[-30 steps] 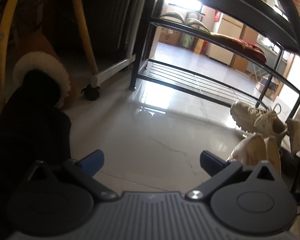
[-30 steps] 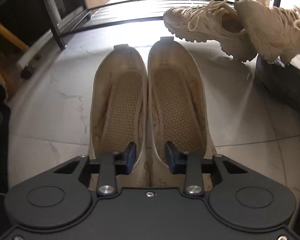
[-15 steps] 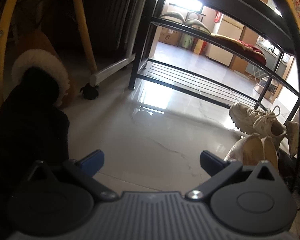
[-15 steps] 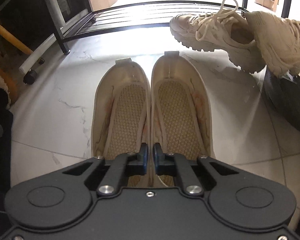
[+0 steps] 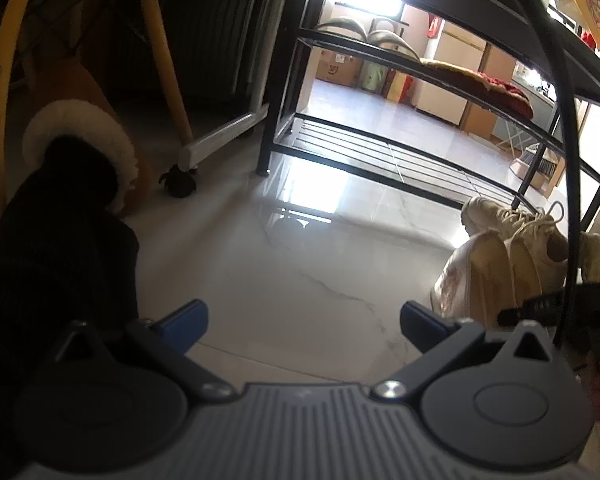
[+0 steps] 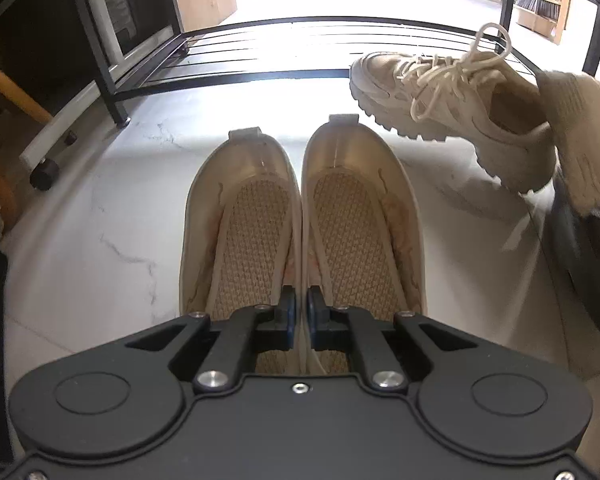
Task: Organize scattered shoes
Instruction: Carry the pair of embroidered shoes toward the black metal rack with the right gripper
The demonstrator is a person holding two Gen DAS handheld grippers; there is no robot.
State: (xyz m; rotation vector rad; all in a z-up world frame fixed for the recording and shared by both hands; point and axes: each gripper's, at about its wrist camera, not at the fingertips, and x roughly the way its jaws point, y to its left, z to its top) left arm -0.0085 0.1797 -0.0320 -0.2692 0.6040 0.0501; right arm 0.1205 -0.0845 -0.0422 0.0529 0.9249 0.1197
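A pair of cream slip-on shoes [image 6: 300,224] with woven insoles lies side by side, toes pointing away. My right gripper [image 6: 301,316] is shut on their two inner heel edges, pinched together. The pair also shows in the left wrist view [image 5: 496,276] at the right, raised off the floor. Two beige lace-up sneakers [image 6: 452,100] lie beyond, near the black metal shoe rack [image 6: 284,52]. My left gripper [image 5: 304,320] is open and empty above the pale marble floor. A black fur-lined boot [image 5: 60,216] is at its left.
The shoe rack's [image 5: 380,152] bottom shelf is bare; an upper shelf holds a red cushion-like item [image 5: 488,84]. A wheeled white frame [image 5: 220,140] and yellow wooden legs [image 5: 164,52] stand at left. A dark object [image 6: 588,256] lies under the right sneaker.
My right gripper closed from open onto the inner heel edges of the slip-on pair and lifted it slightly. The left gripper stayed open and shifted a little.
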